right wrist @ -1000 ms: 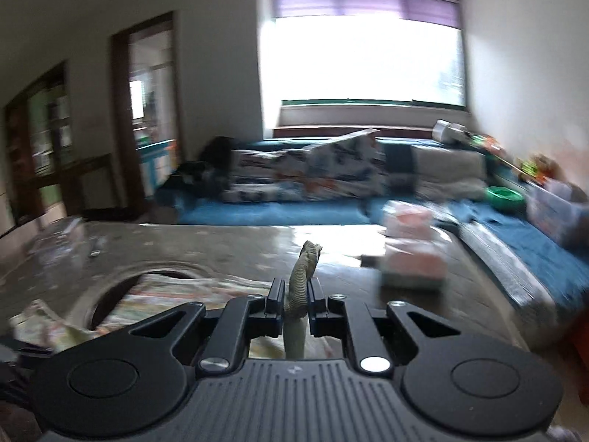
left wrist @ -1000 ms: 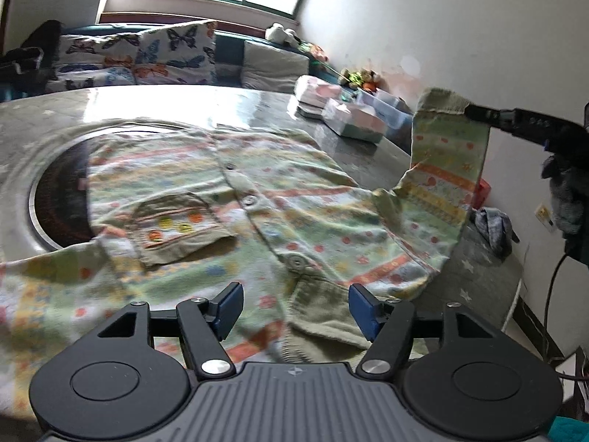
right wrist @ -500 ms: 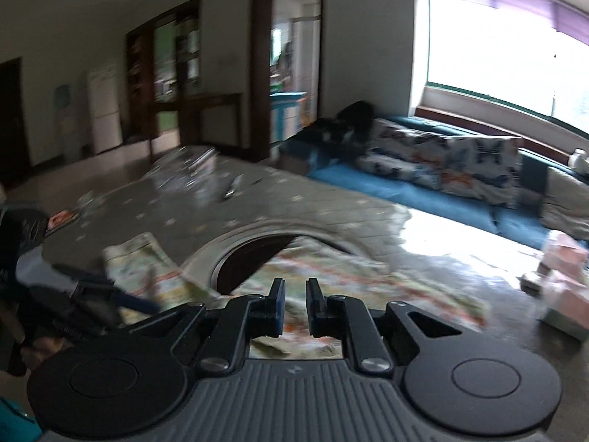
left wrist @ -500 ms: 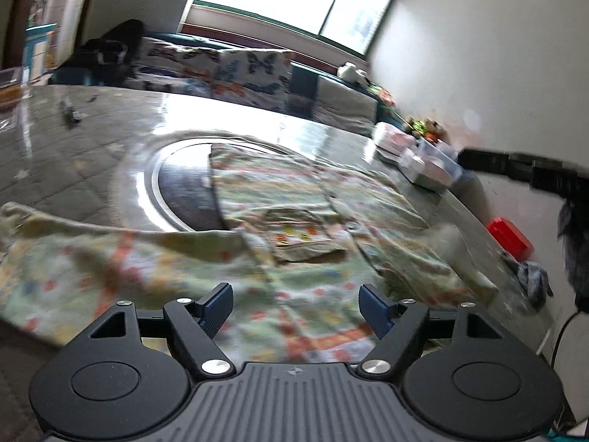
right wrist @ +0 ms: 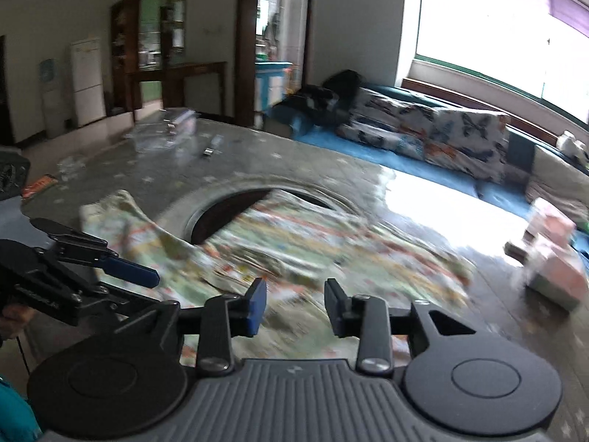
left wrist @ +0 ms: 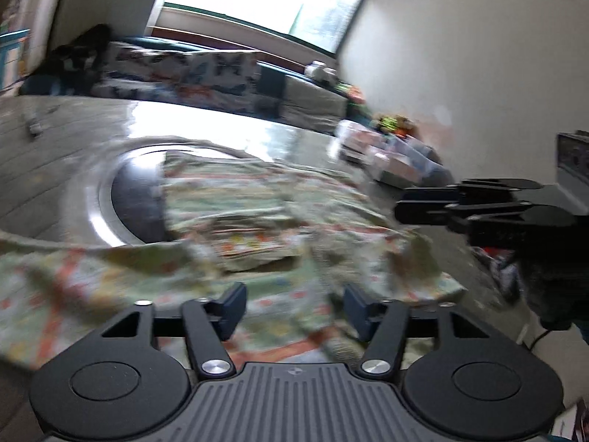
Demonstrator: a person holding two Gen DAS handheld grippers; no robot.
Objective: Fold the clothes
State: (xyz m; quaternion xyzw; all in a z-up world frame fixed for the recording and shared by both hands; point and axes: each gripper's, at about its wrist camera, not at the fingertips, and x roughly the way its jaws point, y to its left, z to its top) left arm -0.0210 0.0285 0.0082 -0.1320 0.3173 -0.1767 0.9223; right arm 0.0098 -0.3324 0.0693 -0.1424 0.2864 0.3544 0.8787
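Lying spread on the grey table, a pale green patterned shirt with orange stripes and small dots covers part of a round dark recess in the tabletop. Both views are blurred, so fine detail on the cloth is hard to make out. The left gripper hangs just above the shirt's near edge, its jaws partly apart and just now closing, with fabric below the gap but nothing pinched between the blue pads. One sleeve stretches away to that gripper's left. The right gripper points across the shirt from the other side; its jaws have just been opening and stand narrowly apart, holding nothing, with the cloth lying beneath them. Each gripper shows in the other's view, black with blue pads, at the shirt's edge. Beyond the right gripper's right finger, pink and white boxes sit on the table near its edge. Farther off, past the table, a blue sofa with butterfly cushions runs under a bright window.
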